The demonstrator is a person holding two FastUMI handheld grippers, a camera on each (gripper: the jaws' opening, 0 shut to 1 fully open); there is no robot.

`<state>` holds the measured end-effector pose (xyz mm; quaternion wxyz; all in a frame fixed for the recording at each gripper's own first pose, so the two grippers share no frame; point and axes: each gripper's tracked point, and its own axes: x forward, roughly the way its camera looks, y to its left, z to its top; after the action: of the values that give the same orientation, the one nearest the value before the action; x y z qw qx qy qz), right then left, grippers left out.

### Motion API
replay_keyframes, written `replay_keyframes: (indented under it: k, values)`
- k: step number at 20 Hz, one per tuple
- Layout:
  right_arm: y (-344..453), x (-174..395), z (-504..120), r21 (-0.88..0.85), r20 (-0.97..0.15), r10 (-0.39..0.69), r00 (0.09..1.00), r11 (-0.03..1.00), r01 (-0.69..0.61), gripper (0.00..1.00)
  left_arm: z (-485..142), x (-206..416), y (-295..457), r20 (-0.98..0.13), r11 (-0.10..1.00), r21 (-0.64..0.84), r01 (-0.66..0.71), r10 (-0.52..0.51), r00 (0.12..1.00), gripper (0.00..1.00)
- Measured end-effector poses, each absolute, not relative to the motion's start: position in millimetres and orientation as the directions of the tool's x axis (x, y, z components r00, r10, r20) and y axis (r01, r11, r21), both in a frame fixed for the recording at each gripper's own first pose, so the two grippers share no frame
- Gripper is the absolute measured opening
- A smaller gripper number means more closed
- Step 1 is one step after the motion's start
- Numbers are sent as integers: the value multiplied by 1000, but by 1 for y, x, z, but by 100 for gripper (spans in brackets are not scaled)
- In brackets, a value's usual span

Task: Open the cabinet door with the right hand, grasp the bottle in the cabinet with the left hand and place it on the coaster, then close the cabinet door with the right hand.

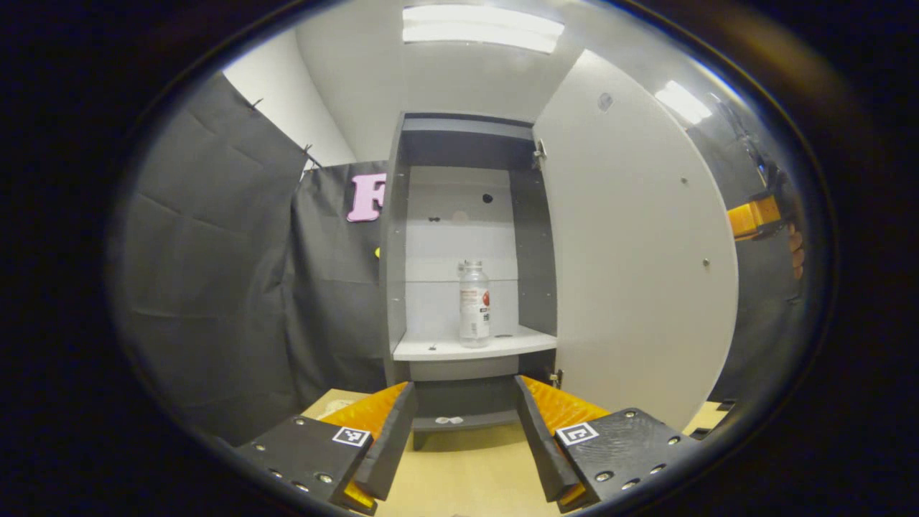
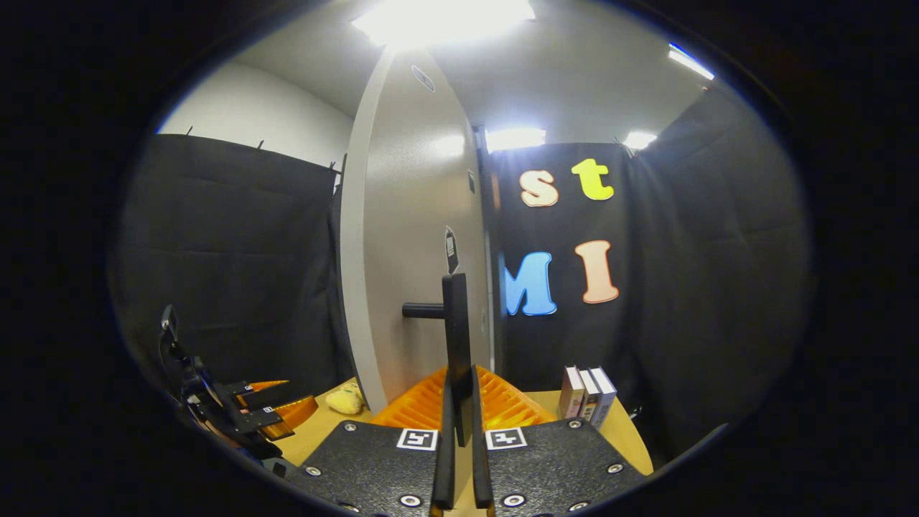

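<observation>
Two sets of fingers, two jobs: my right gripper is clenched on the cabinet door's handle, door swung wide. My left gripper is released, facing the bottle upright on the cabinet's shelf. I'd advance straight, centring the bottle's body between the fingers before closing.

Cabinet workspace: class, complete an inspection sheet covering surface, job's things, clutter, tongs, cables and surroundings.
Surface: light wooden table in front of the cabinet.
Job's things: grey cabinet with white door swung open; clear plastic bottle upright on white shelf.
Clutter: three upright books; yellow soft item on the table.
Tongs: left tongs open, aimed at bottle; right tongs shut on black door handle.
Cables: nothing seen.
Surroundings: black cloth walls; ceiling lights on.
</observation>
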<state>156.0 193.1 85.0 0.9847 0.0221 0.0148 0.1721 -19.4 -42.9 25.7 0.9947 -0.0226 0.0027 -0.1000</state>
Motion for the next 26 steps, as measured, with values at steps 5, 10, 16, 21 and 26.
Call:
replay_keyframes:
  k: [5, 10, 16, 21, 26]
  values:
    - [196, 152, 80, 92, -19, 415, 909, 906, -412, 10, 31, 5, -64, -7, 974, -80, 211, -212, 977, 78]
    - [170, 142, 67, -30, -17, 383, 924, 923, -384, 18, 44, 52, -76, 5, 968, -85, 236, -236, 972, 75]
    - [115, 134, 57, -22, 6, 276, 961, 961, -276, 94, 56, 126, -99, 13, 961, -41, 275, -275, 961, 78]
    - [60, 131, 27, 15, -41, 147, 988, 989, -147, 94, 44, 191, -112, -8, 968, -11, 250, -250, 968, 75]
    - [18, 132, -11, 32, -111, 21, 994, 999, -18, 94, 29, 245, -116, -38, 972, -30, 234, -235, 971, 82]
